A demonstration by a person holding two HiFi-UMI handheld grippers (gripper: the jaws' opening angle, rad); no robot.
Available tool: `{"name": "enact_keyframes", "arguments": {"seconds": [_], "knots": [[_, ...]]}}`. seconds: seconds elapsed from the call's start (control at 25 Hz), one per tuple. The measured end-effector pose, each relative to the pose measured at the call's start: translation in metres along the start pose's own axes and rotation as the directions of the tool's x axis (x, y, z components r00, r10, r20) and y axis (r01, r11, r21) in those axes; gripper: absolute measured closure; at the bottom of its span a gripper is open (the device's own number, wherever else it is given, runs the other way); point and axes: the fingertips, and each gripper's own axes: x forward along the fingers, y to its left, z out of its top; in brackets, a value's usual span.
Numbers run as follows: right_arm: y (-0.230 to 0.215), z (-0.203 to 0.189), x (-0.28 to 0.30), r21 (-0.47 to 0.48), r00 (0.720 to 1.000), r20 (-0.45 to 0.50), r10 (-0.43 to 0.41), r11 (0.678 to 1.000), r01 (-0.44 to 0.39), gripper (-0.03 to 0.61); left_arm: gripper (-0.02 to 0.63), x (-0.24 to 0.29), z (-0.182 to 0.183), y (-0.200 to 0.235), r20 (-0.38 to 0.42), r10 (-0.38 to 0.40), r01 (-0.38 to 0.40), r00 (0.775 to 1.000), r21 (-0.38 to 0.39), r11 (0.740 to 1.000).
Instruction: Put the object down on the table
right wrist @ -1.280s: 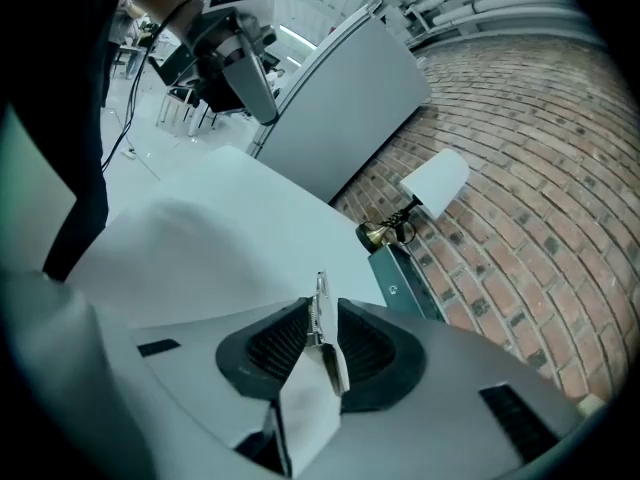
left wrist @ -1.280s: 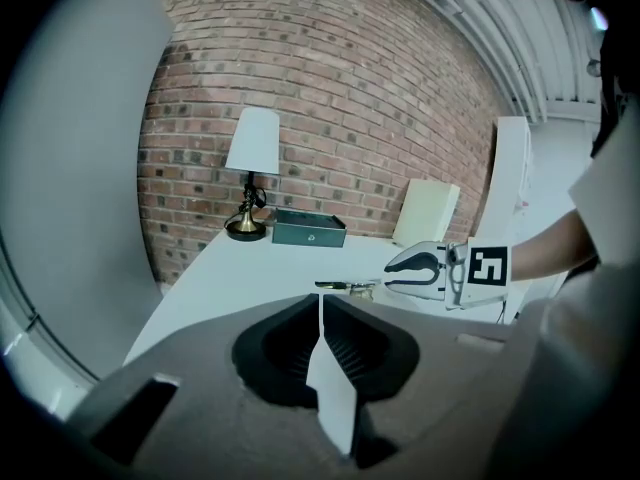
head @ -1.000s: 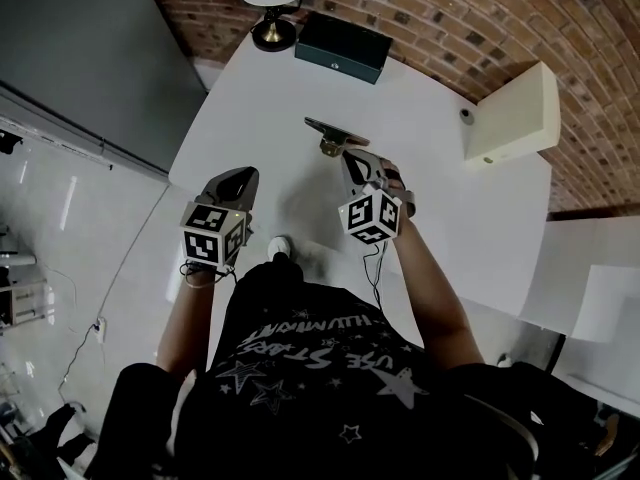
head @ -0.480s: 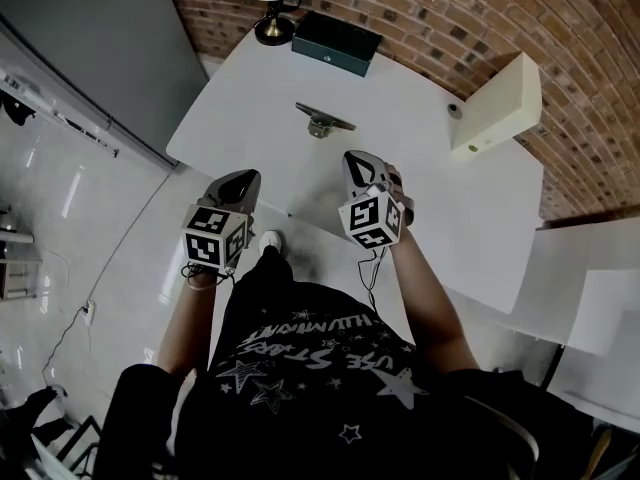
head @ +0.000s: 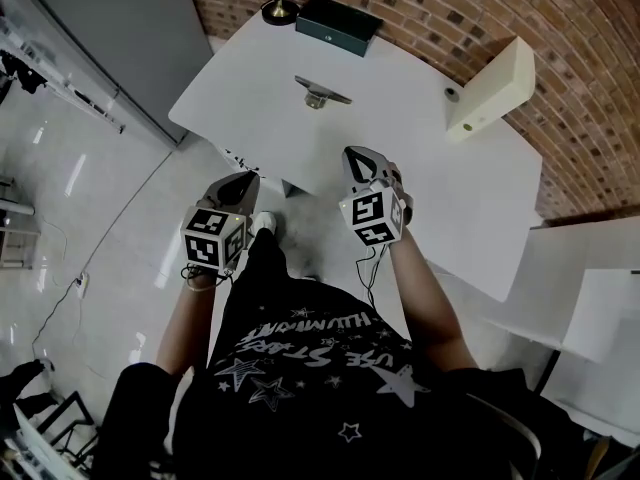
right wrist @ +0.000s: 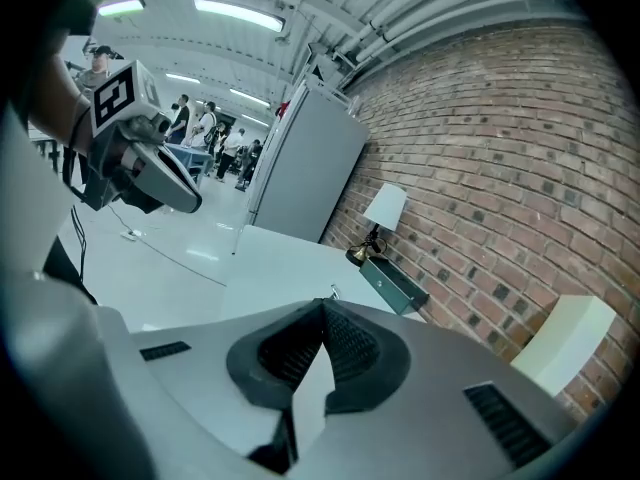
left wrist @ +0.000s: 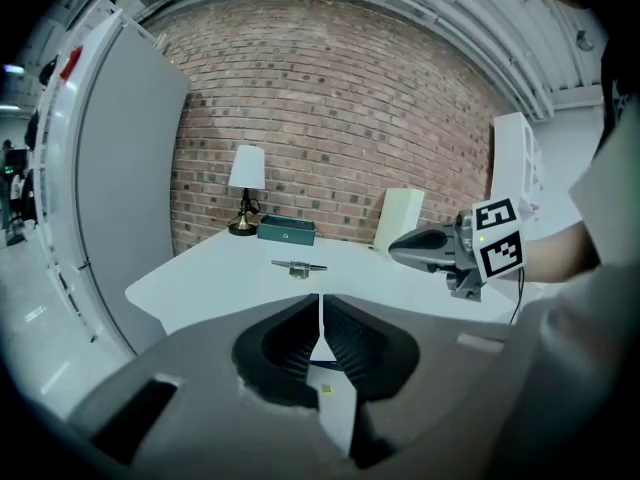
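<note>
Left gripper (head: 246, 177) and right gripper (head: 356, 154), both closed and empty, hover off the table (head: 400, 118), where the object (head: 322, 92), a thin plate on a small foot, stands: probably light, rigid, tippy; grasp its plate edges.

Far edge of surface (head: 450, 188): lamp (head: 282, 8), white shade, brass-coloured base, upright. Just beside it, to the right, a dark green box (head: 338, 25) lying flat. Cream block (head: 492, 90) at the right-hand edge, near the brick wall (head: 600, 88). Small dark round item (head: 452, 94) just beside the block, possibly a knob, too small to tell. Grey panel (head: 110, 38) stands left of the surface. Glossy white floor (head: 90, 218), with a thin cable (head: 80, 282) lying on it. Far background: several people (right wrist: 215, 128) standing under ceiling strip lights (right wrist: 240, 13).
</note>
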Motion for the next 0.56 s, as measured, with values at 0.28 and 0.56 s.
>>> {"name": "enact_keyframes", "arguments": {"seconds": [0.28,0.56], "knots": [[0.021,-0.011,-0.032,0.0,0.999,0.02,0.04,0.999,-0.04,0.577,0.586,-0.032,-0.022,-0.029,0.008,0.035,-0.035,0.999,-0.024,0.999],[0.04,-0.019,-0.056,-0.021,0.997,0.029,0.07,0.997,-0.07,0.577,0.586,-0.058,-0.041,-0.051,0.013,0.069,-0.068,0.998,-0.046,0.997]]}}
